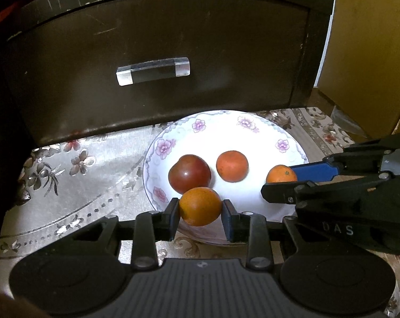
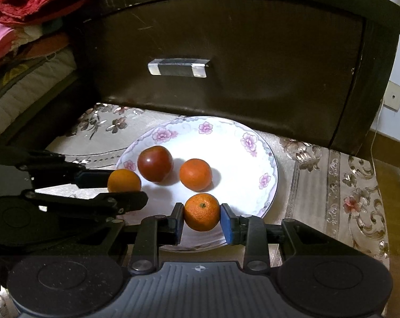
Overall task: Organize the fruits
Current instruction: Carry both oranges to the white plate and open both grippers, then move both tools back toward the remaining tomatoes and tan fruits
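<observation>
A white flowered plate (image 1: 173, 143) (image 2: 263, 153) lies on the patterned cloth. On it sit a dark red tomato (image 1: 189, 173) (image 2: 155, 163) and an orange tangerine (image 1: 231, 165) (image 2: 196, 174). My left gripper (image 1: 200, 206) is shut on an orange tangerine (image 1: 200, 206) over the plate's near rim; this tangerine also shows in the right wrist view (image 2: 124, 180). My right gripper (image 2: 202, 212) is shut on another tangerine (image 2: 202, 212) with a green stem mark, over the plate's near right edge; it also shows in the left wrist view (image 1: 281, 174).
A dark brown drawer front (image 1: 157, 53) (image 2: 226, 53) with a clear handle (image 1: 152, 71) (image 2: 177, 66) stands just behind the plate. A yellow box (image 1: 367, 53) is at the right. Red and pink fabrics (image 2: 27, 5) are piled at the left.
</observation>
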### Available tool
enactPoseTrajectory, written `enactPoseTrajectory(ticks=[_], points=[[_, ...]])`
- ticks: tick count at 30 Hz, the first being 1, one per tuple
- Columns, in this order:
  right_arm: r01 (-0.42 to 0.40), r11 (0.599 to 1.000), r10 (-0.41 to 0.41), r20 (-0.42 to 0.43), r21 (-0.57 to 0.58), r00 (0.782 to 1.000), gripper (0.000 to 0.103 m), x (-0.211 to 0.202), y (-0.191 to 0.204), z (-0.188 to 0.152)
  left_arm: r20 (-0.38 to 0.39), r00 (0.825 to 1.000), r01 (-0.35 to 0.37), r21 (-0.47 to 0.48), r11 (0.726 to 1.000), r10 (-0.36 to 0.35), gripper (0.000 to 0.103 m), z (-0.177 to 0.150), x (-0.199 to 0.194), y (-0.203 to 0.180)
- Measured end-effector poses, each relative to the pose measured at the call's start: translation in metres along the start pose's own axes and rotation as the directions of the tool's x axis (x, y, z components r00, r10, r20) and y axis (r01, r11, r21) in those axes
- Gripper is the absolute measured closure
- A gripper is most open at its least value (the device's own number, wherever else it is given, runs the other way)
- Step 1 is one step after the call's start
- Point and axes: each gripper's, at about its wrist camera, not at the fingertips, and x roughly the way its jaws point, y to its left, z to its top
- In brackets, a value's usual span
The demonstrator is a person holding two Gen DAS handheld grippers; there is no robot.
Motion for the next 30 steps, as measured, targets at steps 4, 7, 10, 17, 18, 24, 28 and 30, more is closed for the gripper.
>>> enactPoseTrajectory(ticks=[4,7,10,17,18,24,28,30], points=[[0.002,1.000,-0.003,0.010,0.005,1.000,0.074,0.001,-0.001,0.001,0.003,1.000,-0.001,-0.003,1.000,0.001,0.063,0.000,0.000,0.001],[0.001,1.000,-0.002,0.012,0.012,1.000,0.074,0.001,-0.002,0.001,0.006,1.000,-0.003,-0.002,1.000,0.003,0.062,0.000,0.000,0.001],[0.004,1.000,-0.005,0.012,0.012,1.000,0.073,0.002,-0.003,0.001,0.011,1.000,-0.003,-0.002,1.000,0.003,0.061,0.000,-0.001,0.000],[0.010,1.000,-0.011,0.031,0.014,0.999,0.070,0.000,-0.002,0.002,0.033,0.999,-0.004,-0.014,1.000,0.004,0.056,0.002,-0.013,0.001],[0.013,1.000,-0.014,0.036,0.015,0.999,0.069,-0.002,-0.002,0.003,0.036,0.999,-0.003,-0.014,1.000,0.004,0.056,0.002,-0.015,0.001],[0.007,1.000,-0.008,0.065,0.023,0.998,0.068,-0.016,0.001,0.005,0.055,0.998,-0.013,-0.012,1.000,0.014,0.056,0.001,-0.034,0.000],[-0.005,1.000,0.004,0.070,0.013,0.998,0.068,-0.027,0.009,0.001,0.061,0.998,-0.021,-0.013,1.000,0.022,0.055,-0.003,-0.046,0.000],[-0.010,1.000,0.010,0.073,0.008,0.997,0.068,-0.033,0.013,-0.002,0.063,0.998,-0.023,-0.013,1.000,0.024,0.055,-0.006,-0.053,-0.001]])
